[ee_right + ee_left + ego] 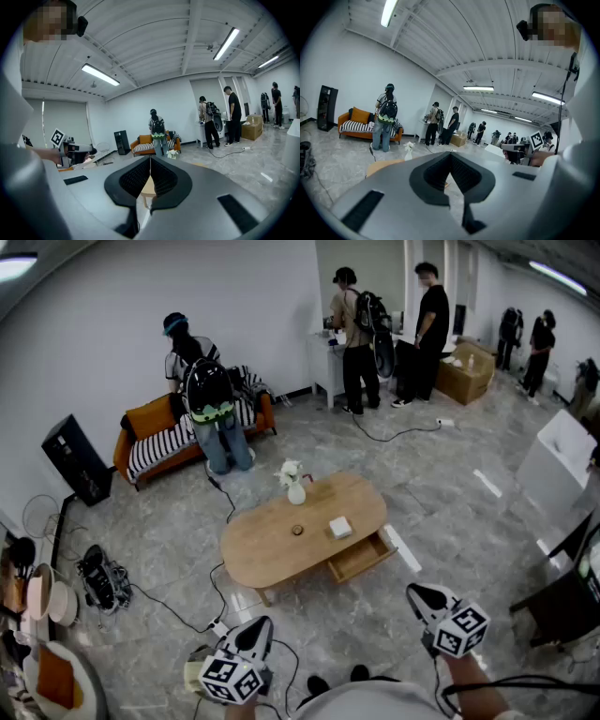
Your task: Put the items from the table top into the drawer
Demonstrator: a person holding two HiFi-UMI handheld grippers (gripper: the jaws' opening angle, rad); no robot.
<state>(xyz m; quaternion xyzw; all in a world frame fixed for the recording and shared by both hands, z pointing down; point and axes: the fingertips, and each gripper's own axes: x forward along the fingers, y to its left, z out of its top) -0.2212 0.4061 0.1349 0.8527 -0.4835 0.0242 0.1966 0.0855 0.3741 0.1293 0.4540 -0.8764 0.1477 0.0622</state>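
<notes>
Ahead, in the middle of the grey stone floor, stands an oval wooden table [258, 554], well apart from both grippers. Its drawer [361, 559] is pulled out on the near right side. On the table top a small white box [340, 527] lies right of centre, just behind the open drawer. A small round dark thing [297, 530] sits a little to its left, too small to tell what it is. A white vase of pale flowers [294, 486] stands upright at the far edge.

At the near edge of the head view the left gripper [255, 634] hangs low on the left and the right gripper [427, 599] on the right, each above the bare floor and pointing toward the table. In the left gripper view the ribbed pads [436, 172] meet at their tips with nothing between them. In the right gripper view the pads [133, 178] are likewise pressed together at the tips and carry nothing.

Farther back on the left, an orange sofa [155, 418] with a striped cushion stands by the wall, and a person with a backpack [208, 395] stands in front of it. Two more people [361, 338] stand at a white desk on the far right, near a cardboard box [466, 371]. A black cable [220, 563] runs across the floor on the table's left
</notes>
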